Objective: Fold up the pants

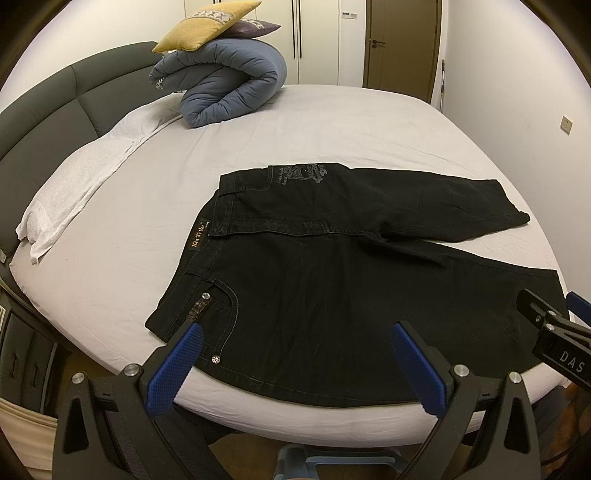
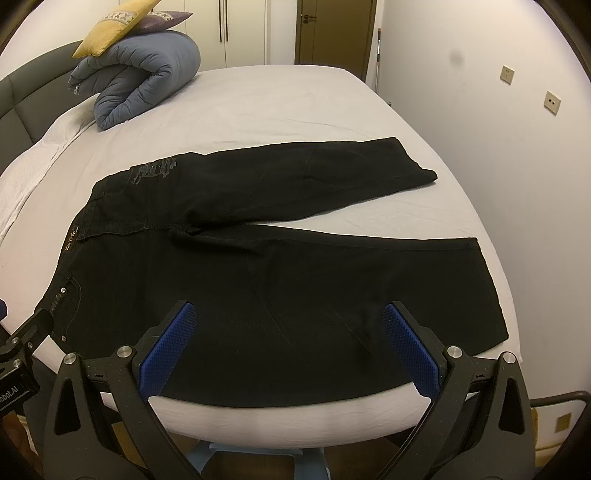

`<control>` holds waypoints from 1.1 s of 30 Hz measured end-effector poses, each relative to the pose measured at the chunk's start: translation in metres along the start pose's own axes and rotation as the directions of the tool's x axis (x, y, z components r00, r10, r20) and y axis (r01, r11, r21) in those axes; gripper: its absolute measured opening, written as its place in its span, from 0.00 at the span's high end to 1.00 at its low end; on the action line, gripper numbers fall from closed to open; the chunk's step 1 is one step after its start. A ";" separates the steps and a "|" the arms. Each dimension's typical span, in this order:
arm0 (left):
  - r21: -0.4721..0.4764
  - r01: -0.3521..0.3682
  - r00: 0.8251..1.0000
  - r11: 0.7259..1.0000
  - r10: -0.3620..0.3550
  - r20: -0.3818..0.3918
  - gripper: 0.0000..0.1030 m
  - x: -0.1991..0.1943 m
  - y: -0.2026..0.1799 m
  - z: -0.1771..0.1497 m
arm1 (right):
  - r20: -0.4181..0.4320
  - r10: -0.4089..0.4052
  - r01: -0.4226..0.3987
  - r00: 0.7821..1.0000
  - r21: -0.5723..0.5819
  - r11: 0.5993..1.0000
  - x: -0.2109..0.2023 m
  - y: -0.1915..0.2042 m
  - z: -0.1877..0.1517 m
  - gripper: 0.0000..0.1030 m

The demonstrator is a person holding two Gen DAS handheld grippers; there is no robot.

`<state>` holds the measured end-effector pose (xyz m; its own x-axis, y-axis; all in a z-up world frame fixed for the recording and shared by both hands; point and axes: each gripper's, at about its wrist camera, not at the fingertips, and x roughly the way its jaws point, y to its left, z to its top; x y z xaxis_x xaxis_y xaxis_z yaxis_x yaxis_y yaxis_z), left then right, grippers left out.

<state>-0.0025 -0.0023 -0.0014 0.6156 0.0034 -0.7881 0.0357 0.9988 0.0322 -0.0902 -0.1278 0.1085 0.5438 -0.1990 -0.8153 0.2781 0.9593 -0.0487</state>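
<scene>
Black denim pants (image 1: 314, 280) lie spread flat on the bed, waistband to the left and both legs running right in a V; they also show in the right wrist view (image 2: 258, 280). The far leg (image 2: 332, 173) angles away from the near leg (image 2: 388, 280). My left gripper (image 1: 295, 332) is open and empty, hovering over the near hip and pocket at the bed's front edge. My right gripper (image 2: 290, 314) is open and empty over the near leg's thigh. The right gripper also shows at the right edge of the left wrist view (image 1: 554, 332).
The bed has a pale sheet (image 1: 166, 192) and a dark padded headboard (image 1: 44, 110) at the left. A rolled blue duvet (image 1: 229, 81) with a yellow cushion (image 1: 207, 26) sits at the far left. A white pillow (image 1: 85, 184) lies along the headboard. A wall (image 2: 498, 166) is close on the right.
</scene>
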 end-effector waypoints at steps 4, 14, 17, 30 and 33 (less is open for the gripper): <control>0.000 0.001 1.000 1.000 -0.001 0.000 0.00 0.002 0.000 -0.001 | 0.000 0.000 0.000 1.000 -0.001 1.000 0.000 0.000 0.000 0.00; -0.004 0.003 1.000 1.000 -0.003 -0.001 0.00 0.001 -0.001 -0.001 | -0.004 0.002 -0.002 1.000 -0.004 1.000 0.002 0.002 0.000 0.00; -0.007 0.005 1.000 1.000 -0.005 -0.004 0.00 0.005 -0.001 -0.007 | -0.004 0.003 -0.003 1.000 -0.006 1.000 0.003 0.002 0.001 0.00; -0.018 0.018 1.000 1.000 -0.018 -0.013 0.00 0.009 0.001 -0.005 | -0.017 0.012 -0.012 1.000 -0.024 1.000 0.010 0.006 0.003 0.00; -0.001 0.039 0.999 0.999 -0.039 -0.010 0.00 0.017 0.004 0.004 | -0.023 0.027 -0.028 0.999 -0.034 0.999 0.016 0.006 0.006 0.00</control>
<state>0.0112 0.0012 -0.0117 0.6061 -0.0351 -0.7946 0.0586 0.9983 0.0006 -0.0748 -0.1268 0.0985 0.5326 -0.1684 -0.8295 0.2361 0.9707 -0.0455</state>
